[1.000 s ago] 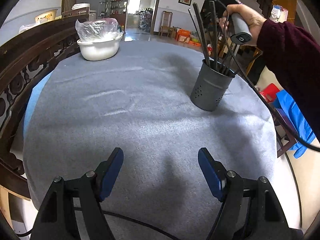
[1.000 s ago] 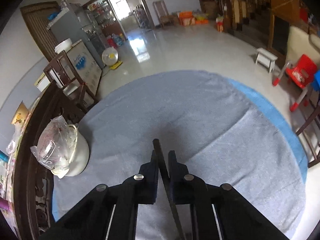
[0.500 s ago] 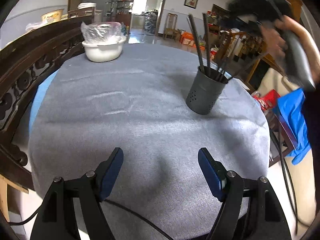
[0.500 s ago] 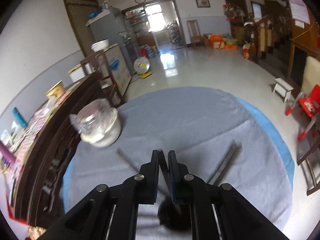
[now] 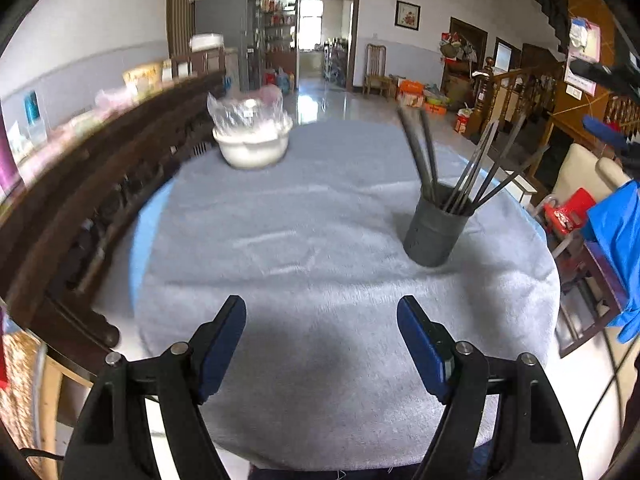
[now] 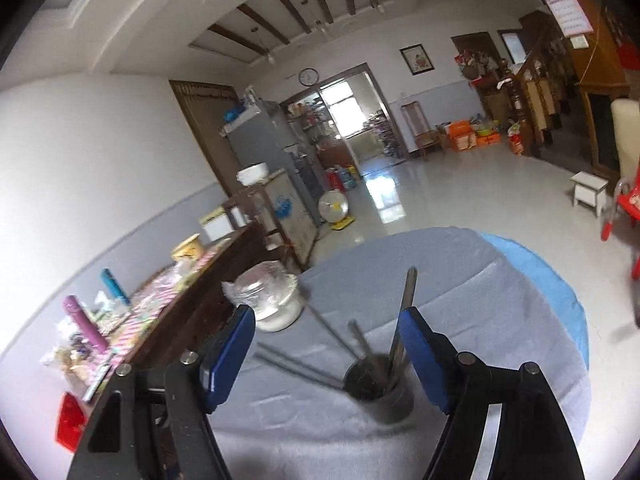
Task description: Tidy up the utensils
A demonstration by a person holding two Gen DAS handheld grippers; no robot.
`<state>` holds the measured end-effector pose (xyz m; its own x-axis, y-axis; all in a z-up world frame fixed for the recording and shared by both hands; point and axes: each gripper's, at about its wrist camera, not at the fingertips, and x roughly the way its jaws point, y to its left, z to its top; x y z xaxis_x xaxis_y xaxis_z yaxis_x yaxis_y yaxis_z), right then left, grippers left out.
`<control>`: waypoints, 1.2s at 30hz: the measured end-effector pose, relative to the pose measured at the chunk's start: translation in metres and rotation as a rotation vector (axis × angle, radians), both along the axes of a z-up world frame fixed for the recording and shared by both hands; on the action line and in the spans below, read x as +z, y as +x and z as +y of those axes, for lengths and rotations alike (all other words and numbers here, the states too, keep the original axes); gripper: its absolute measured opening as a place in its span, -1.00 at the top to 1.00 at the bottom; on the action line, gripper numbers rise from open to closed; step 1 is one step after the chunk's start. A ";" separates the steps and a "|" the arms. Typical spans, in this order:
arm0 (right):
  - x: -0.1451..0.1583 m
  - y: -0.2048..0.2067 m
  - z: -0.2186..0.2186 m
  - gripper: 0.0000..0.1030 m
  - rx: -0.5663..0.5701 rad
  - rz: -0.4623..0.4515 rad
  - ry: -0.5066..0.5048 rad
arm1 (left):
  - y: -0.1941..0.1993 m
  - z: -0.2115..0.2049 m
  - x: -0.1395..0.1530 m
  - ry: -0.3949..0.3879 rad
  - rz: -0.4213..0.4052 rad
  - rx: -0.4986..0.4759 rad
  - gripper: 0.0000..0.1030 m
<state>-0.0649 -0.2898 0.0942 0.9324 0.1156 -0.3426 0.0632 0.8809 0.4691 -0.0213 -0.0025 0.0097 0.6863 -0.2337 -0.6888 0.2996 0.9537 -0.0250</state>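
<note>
The dark gray cup (image 5: pixel 434 232) stands up straight on the right side of the round table (image 5: pixel 320 280), and it is full of long thin dark utensils (image 5: pixel 460 176) that lean out in all directions like a fan. In your right camera you look down into the same cup (image 6: pixel 378 386), which sits low between your two fingers but does not touch them, and the sticks in it (image 6: pixel 404 312) point up and to the left. Your right gripper (image 6: pixel 326 354) is spread wide and holds nothing. Your left gripper (image 5: pixel 321 344) is spread wide too, with nothing in it, and it hangs over the near edge of the table, well apart from the cup. At the far left of the table sits a white bowl (image 5: pixel 253 146) with a crinkly clear plastic bag (image 5: pixel 246 110) over the top; what is inside is too blurry to tell. A soft, fuzzy gray cloth (image 5: pixel 304 360) covers the table, and a smooth blue layer (image 6: pixel 548 280) peeks out under its edge. A dark carved wooden bench back (image 5: pixel 92 200) curves along the left side. The floor (image 6: pixel 460 196) is shiny and pale. Far back are a round wall clock (image 6: pixel 308 77), a framed picture (image 6: pixel 417 59), a red plastic chair (image 5: pixel 568 210) and a small white stool (image 6: pixel 588 192).
</note>
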 end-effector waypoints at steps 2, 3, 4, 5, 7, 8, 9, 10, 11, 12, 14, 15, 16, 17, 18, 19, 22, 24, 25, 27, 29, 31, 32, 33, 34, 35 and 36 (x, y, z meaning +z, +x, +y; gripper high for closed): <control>-0.002 -0.018 0.004 -0.52 -0.011 -0.003 -0.016 | -0.007 -0.002 0.009 0.017 -0.016 0.017 -0.59; -0.005 -0.029 0.007 -0.52 -0.019 -0.003 -0.031 | -0.010 -0.002 0.013 0.020 -0.022 0.024 -0.61; -0.007 -0.037 0.010 -0.52 -0.027 -0.003 -0.042 | -0.013 -0.002 0.017 0.023 -0.032 0.031 -0.61; -0.011 -0.049 0.014 -0.52 -0.035 -0.002 -0.058 | -0.017 -0.003 0.021 0.030 -0.046 0.035 -0.61; -0.017 -0.064 0.019 -0.52 -0.048 0.004 -0.083 | -0.022 -0.004 0.025 0.045 -0.066 0.037 -0.61; -0.021 -0.075 0.023 -0.52 -0.063 0.006 -0.098 | -0.026 -0.005 0.028 0.056 -0.074 0.037 -0.62; -0.024 -0.083 0.025 -0.52 -0.072 0.009 -0.103 | -0.028 -0.006 0.029 0.062 -0.078 0.037 -0.62; -0.027 -0.087 0.025 -0.52 -0.075 0.012 -0.105 | -0.031 -0.006 0.032 0.068 -0.086 0.037 -0.62; -0.029 -0.094 0.026 -0.52 -0.080 0.015 -0.108 | -0.035 -0.006 0.035 0.075 -0.098 0.036 -0.62; -0.032 -0.101 0.028 -0.52 -0.086 0.018 -0.114 | -0.038 -0.008 0.037 0.080 -0.105 0.034 -0.62; -0.037 -0.115 0.031 -0.52 -0.103 0.024 -0.137 | -0.045 -0.009 0.041 0.092 -0.123 0.034 -0.63; -0.038 -0.120 0.033 -0.52 -0.109 0.025 -0.147 | -0.048 -0.010 0.044 0.097 -0.134 0.036 -0.64; -0.039 -0.126 0.035 -0.52 -0.117 0.024 -0.155 | -0.051 -0.010 0.046 0.102 -0.145 0.038 -0.66; -0.040 -0.130 0.036 -0.52 -0.121 0.022 -0.157 | -0.055 -0.010 0.049 0.106 -0.158 0.040 -0.67; -0.040 -0.135 0.037 -0.52 -0.124 0.019 -0.160 | -0.057 -0.010 0.051 0.108 -0.165 0.041 -0.69; -0.040 -0.138 0.039 -0.52 -0.129 0.016 -0.165 | -0.059 -0.010 0.052 0.109 -0.172 0.044 -0.71; -0.039 -0.149 0.050 -0.52 -0.153 -0.004 -0.207 | -0.067 -0.009 0.058 0.114 -0.191 0.054 -0.74; -0.037 -0.158 0.061 -0.52 -0.171 -0.027 -0.252 | -0.070 -0.007 0.060 0.119 -0.200 0.059 -0.75; -0.037 -0.163 0.065 -0.52 -0.175 -0.034 -0.261 | -0.072 -0.006 0.061 0.121 -0.203 0.061 -0.76; -0.036 -0.165 0.074 -0.52 -0.177 -0.048 -0.272 | -0.076 -0.004 0.063 0.128 -0.208 0.067 -0.76; -0.037 -0.166 0.083 -0.52 -0.183 -0.049 -0.284 | -0.079 -0.002 0.063 0.135 -0.216 0.074 -0.77; -0.039 -0.165 0.088 -0.52 -0.186 -0.047 -0.280 | -0.082 0.000 0.064 0.141 -0.221 0.076 -0.78; -0.041 -0.164 0.089 -0.52 -0.183 -0.040 -0.268 | -0.083 0.001 0.063 0.147 -0.226 0.078 -0.78; -0.043 -0.163 0.090 -0.52 -0.180 -0.033 -0.258 | -0.084 0.002 0.063 0.152 -0.231 0.081 -0.79; -0.046 -0.161 0.091 -0.52 -0.179 -0.021 -0.246 | -0.085 0.003 0.064 0.156 -0.235 0.083 -0.79; -0.047 -0.161 0.091 -0.52 -0.179 -0.014 -0.239 | -0.086 0.004 0.063 0.157 -0.236 0.084 -0.80; -0.050 -0.160 0.092 -0.52 -0.181 -0.005 -0.228 | -0.087 0.005 0.063 0.156 -0.236 0.085 -0.80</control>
<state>-0.2252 -0.1981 0.0444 0.9325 -0.1319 -0.3363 0.2269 0.9382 0.2613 -0.1084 0.0023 0.0726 0.8446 -0.0726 -0.5305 0.1989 0.9624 0.1849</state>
